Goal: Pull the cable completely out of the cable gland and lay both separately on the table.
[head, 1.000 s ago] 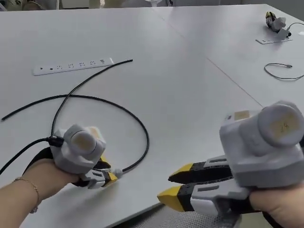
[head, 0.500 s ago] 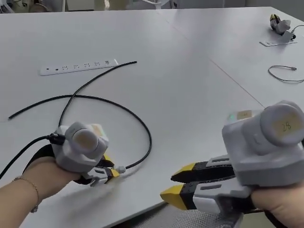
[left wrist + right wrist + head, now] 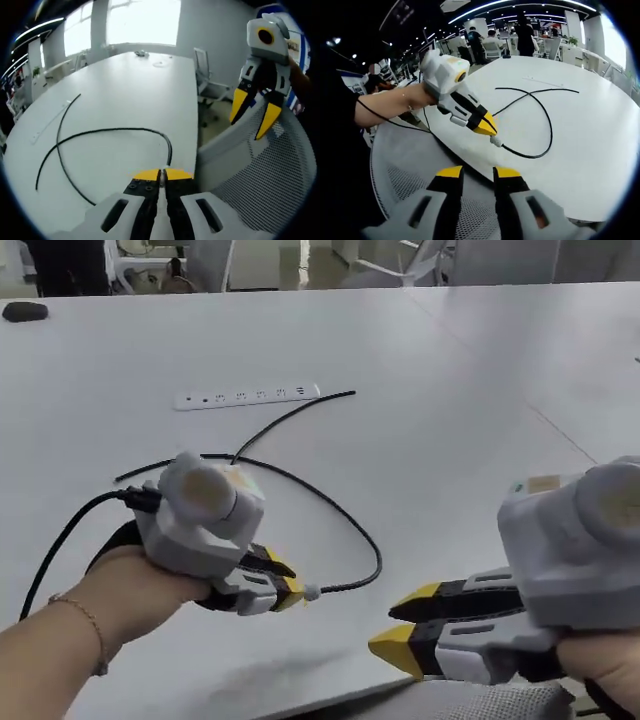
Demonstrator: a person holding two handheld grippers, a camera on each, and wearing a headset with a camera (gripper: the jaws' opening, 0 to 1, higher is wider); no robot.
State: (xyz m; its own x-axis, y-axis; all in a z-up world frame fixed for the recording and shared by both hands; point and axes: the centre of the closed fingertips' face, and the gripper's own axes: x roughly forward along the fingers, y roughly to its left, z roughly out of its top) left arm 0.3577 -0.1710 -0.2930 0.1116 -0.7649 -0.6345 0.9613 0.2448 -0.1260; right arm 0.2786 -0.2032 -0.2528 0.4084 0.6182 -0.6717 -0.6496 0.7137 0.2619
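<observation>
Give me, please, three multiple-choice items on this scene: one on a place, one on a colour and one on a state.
1. Where does the long white power strip lie?
A. On the white table, beyond the thin black cable
B. On a shelf
C. In a claw

2. What colour are the claw tips?
A. Red
B. Green
C. Yellow

3. How is the right claw?
A. Shut on the cable
B. Open, holding nothing
C. Shut on the strip

Answers: 1 A, the strip sits past the cable loop; 2 C, both pairs of tips are yellow; 3 B, its jaws stand apart, while the left claw pinches the small white cable gland.
</observation>
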